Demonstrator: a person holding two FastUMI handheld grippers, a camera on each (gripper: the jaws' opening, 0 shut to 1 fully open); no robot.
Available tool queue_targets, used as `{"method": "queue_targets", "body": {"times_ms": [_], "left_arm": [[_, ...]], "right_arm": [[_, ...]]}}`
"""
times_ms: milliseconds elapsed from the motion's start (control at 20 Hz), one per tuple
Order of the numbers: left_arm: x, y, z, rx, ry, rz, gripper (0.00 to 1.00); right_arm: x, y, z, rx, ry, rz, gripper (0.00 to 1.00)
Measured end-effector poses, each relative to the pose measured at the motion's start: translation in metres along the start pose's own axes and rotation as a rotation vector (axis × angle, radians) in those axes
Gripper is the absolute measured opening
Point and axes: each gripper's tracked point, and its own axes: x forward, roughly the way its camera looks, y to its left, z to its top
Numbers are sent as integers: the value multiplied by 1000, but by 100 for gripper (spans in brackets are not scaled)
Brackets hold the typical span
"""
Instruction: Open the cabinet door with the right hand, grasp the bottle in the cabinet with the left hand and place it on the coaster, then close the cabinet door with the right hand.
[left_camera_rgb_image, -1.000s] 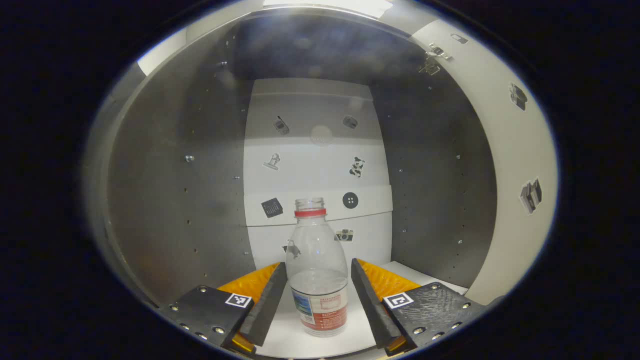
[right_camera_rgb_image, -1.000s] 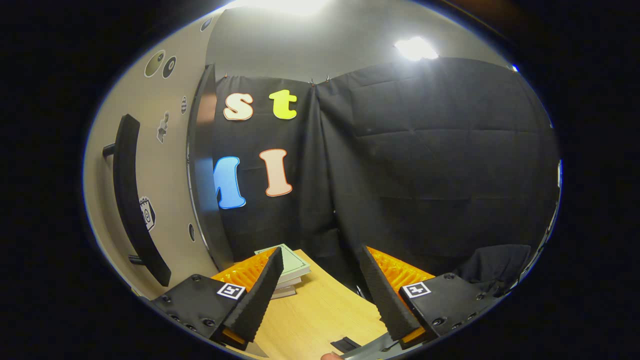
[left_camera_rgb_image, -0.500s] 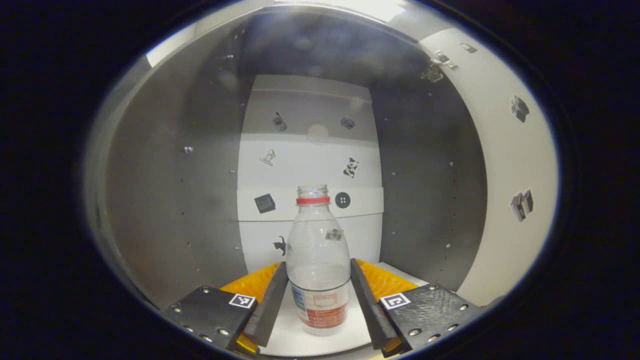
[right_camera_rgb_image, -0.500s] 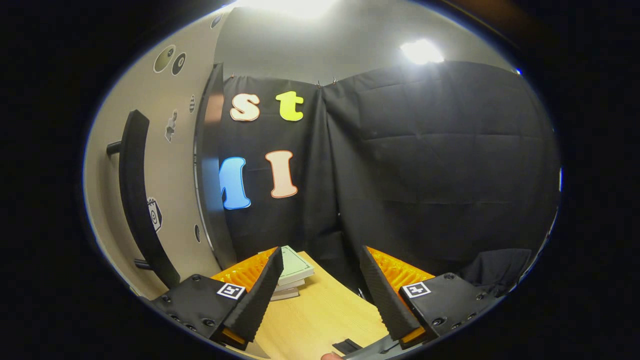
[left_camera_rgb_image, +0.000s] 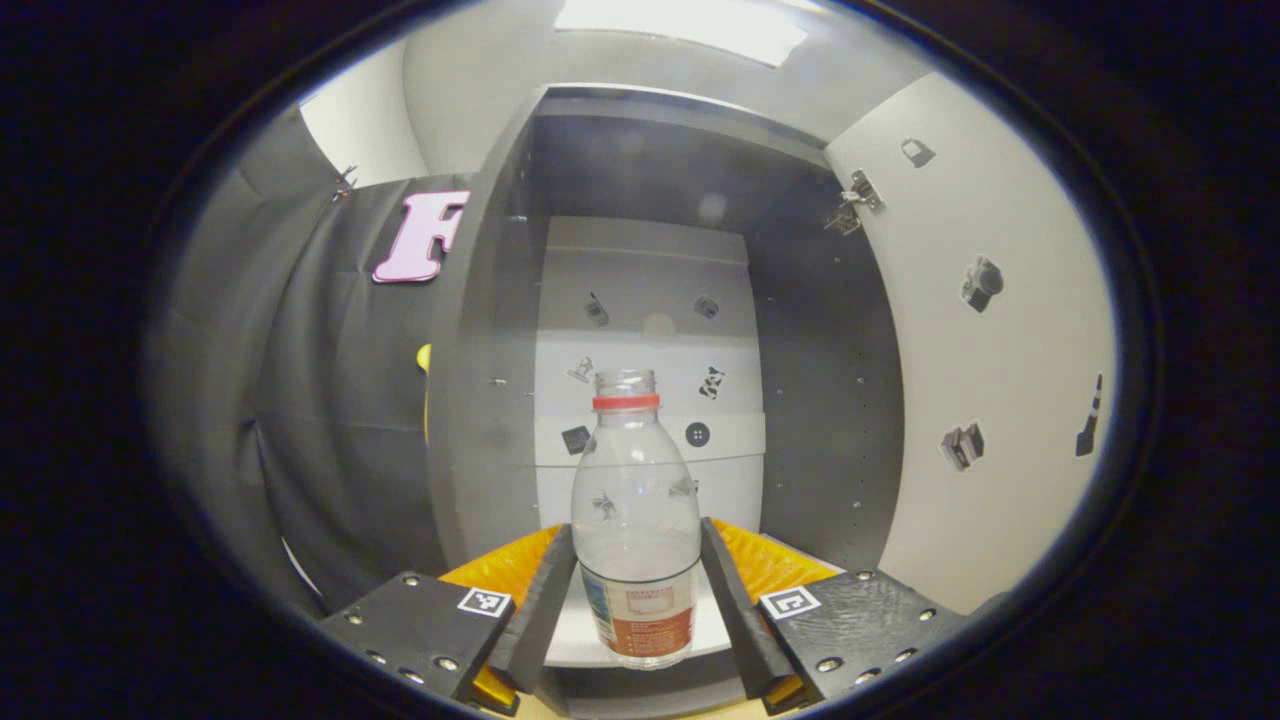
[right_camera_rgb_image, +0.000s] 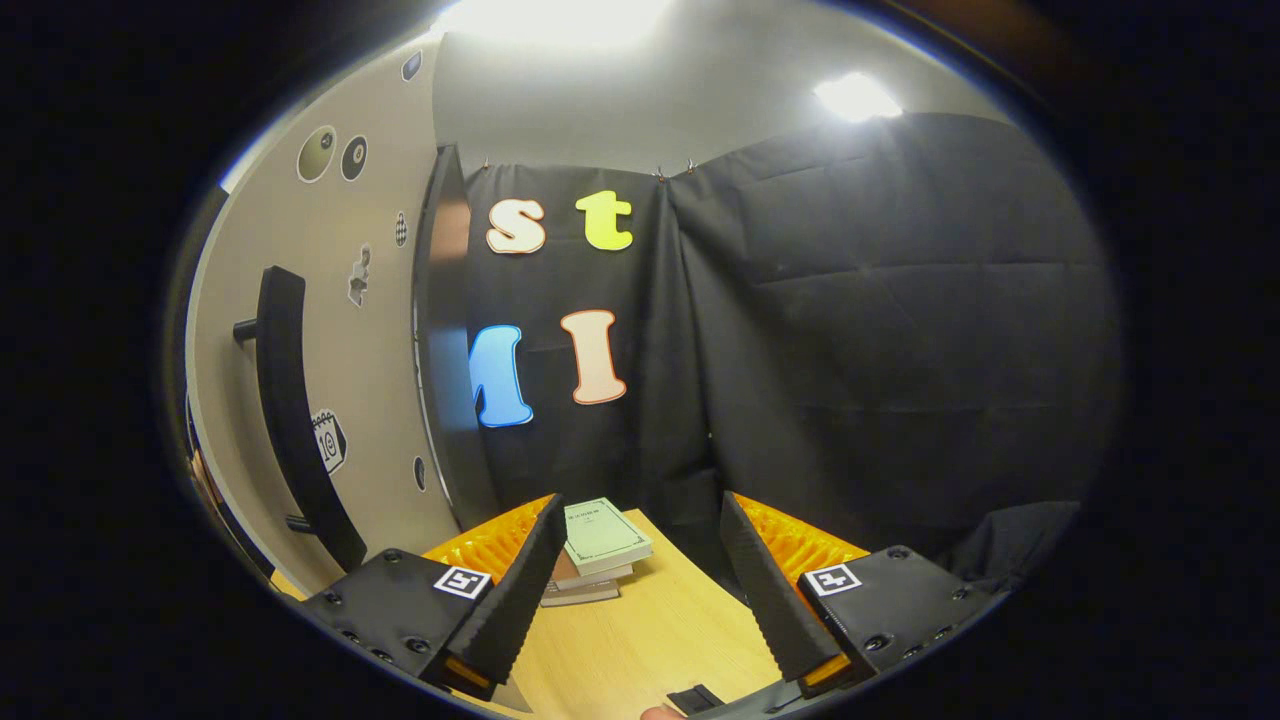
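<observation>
In the left gripper view, the left gripper (left_camera_rgb_image: 637, 600) has its jaws closed on the lower body of a clear plastic bottle (left_camera_rgb_image: 636, 525), one finger pressing each side at the level of the label. The bottle stands upright (no cap on its neck, a red ring just under the mouth) and sits in front of the open cabinet (left_camera_rgb_image: 650, 330), its base over the front edge of the cabinet's white shelf (left_camera_rgb_image: 580, 640). The cabinet door (left_camera_rgb_image: 985, 350) is swung open on the right, small stickers dotted over its pale inner face.

In the right gripper view, the right gripper (right_camera_rgb_image: 640, 590) holds nothing, its jaws spread wide above a light wooden tabletop (right_camera_rgb_image: 650, 640). A small stack of books (right_camera_rgb_image: 598, 550) lies on the tabletop beyond the fingertips. At left stands the cabinet door (right_camera_rgb_image: 330, 350) with its long dark handle (right_camera_rgb_image: 295, 420), well apart from the gripper.
</observation>
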Motion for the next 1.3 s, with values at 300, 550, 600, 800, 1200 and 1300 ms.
{"method": "queue_targets", "body": {"times_ms": [300,550,600,800,1200,1300], "left_arm": [[-65,20,-12,4,17,59,72],[-114,28,-33,-2,38,96,72],[-121,29,-40,0,42,105,72],[-156,32,-68,12,66,137,72],[-214,39,-133,57,86,191,75],[-225,38,-156,54,108,196,75]], "right_arm": [[-2,9,-8,18,19,91,93],[-4,17,-13,7,34,153,98],[-4,18,-15,4,38,163,98],[-4,22,-21,10,53,194,98],[-8,23,-16,93,22,206,98],[-9,21,-13,102,7,199,98]]}}
